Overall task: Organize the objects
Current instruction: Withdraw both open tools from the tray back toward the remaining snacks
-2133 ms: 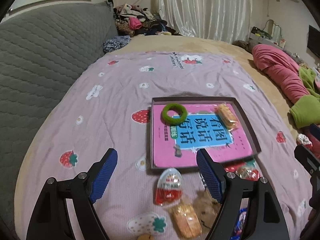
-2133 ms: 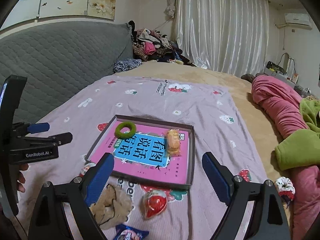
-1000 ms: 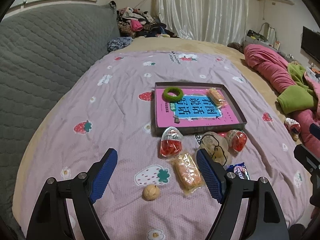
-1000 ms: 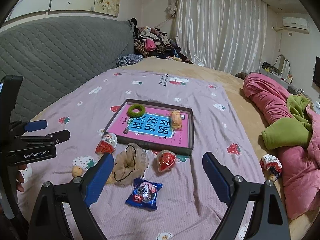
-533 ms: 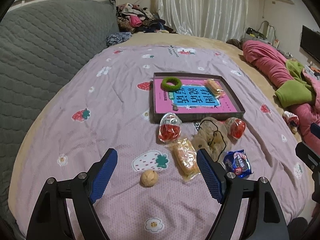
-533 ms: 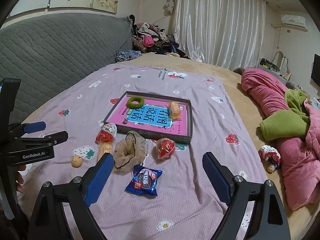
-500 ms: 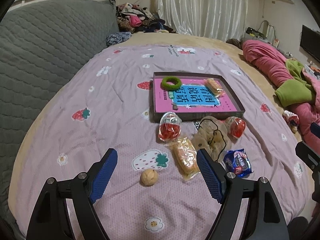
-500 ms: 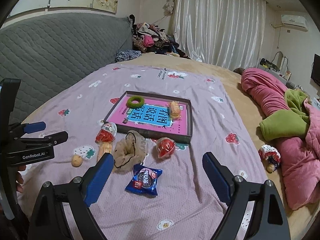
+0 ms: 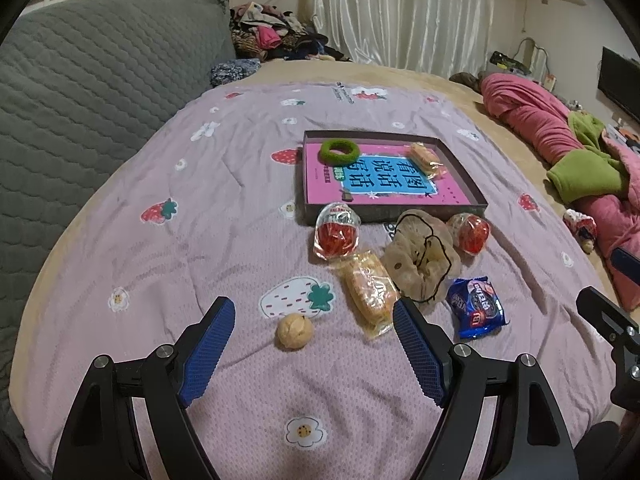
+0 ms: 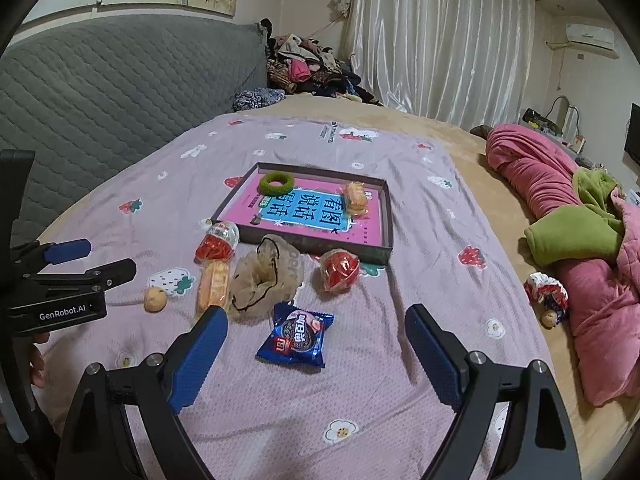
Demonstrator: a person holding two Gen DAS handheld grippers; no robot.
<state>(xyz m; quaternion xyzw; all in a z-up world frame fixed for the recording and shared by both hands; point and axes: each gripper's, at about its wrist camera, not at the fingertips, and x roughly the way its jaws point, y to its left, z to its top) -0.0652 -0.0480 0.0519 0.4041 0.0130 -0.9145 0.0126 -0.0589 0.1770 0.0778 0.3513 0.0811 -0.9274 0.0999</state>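
A dark tray [image 9: 460,160] [image 10: 386,216] lined with a pink book lies on the purple bedspread. In it are a green hair ring [image 9: 339,151] [image 10: 276,182] and a wrapped cake [image 9: 425,156] [image 10: 354,199]. In front of it lie two red egg toys [image 9: 336,234] [image 9: 469,233], a tan scrunchie [image 9: 420,260] [image 10: 266,276], a wrapped cake [image 9: 370,292] [image 10: 213,283], a blue Oreo pack [image 9: 477,307] [image 10: 297,334] and a walnut [image 9: 294,331] [image 10: 155,299]. My left gripper [image 9: 310,350] is open above the walnut. My right gripper [image 10: 316,354] is open above the Oreo pack.
A grey quilted headboard [image 9: 80,80] runs along the left. Pink and green bedding [image 10: 580,220] is piled at the right. A clothes heap [image 10: 308,64] lies at the back by the curtain. A small patterned scrunchie [image 10: 546,290] lies at the right edge.
Both grippers have pulled back and up from the tray, so the loose items in front of it have come into view. Jaws stay open. No object has moved.
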